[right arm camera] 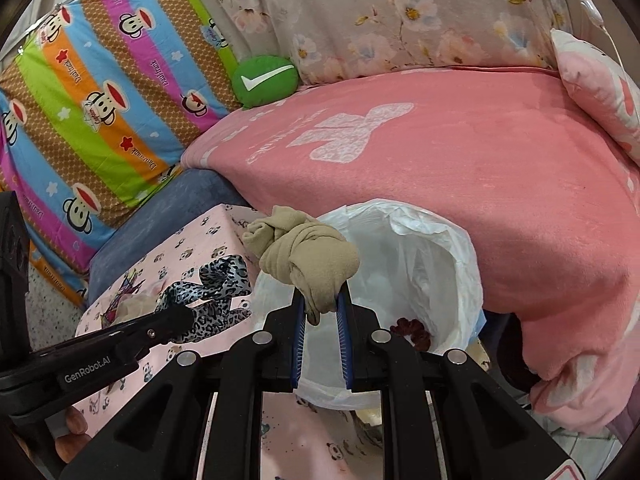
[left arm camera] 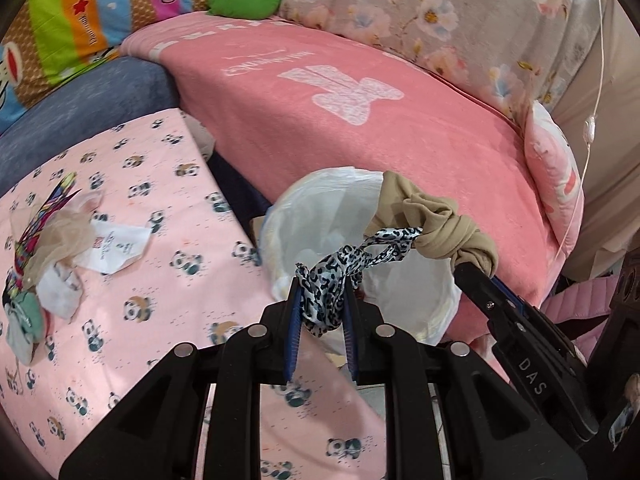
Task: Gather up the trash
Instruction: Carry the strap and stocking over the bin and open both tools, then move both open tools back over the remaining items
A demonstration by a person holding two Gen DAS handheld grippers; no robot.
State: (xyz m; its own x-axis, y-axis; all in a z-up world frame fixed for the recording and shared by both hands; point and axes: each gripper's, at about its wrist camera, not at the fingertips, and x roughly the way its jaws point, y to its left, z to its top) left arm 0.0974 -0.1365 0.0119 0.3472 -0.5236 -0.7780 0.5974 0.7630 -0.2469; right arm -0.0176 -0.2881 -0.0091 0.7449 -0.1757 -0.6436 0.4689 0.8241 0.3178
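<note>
Leopard-print fabric strip [left arm camera: 326,284] sits pinched in my left gripper [left arm camera: 320,300], jaws narrow and pressed on its bunched end; my right gripper [right arm camera: 322,308] has its jaws narrow too, clamped on the tail of a knotted tan stocking [right arm camera: 308,264]. In the left wrist view the strip runs up to the tan knot, so the two pieces look tied together, which I judge is why both hands carry at once. Both loads hang over the mouth of the white-lined trash bin [right arm camera: 448,248], which stands in the gap between the panda-print bench [left arm camera: 160,208] and the pink blanket [left arm camera: 360,128] on the sofa. I read this as the carry nearly done, release not yet made. Bin rim is close on all sides: bench edge touching or just beside it on one flank, blanket drape just beside it on the other, so open room is mostly straight down. Something dark red [right arm camera: 412,330] already lies in the liner. More trash waits on the bench, a heap of crumpled paper and wrappers [left arm camera: 60,248] well apart from the bin.
</note>
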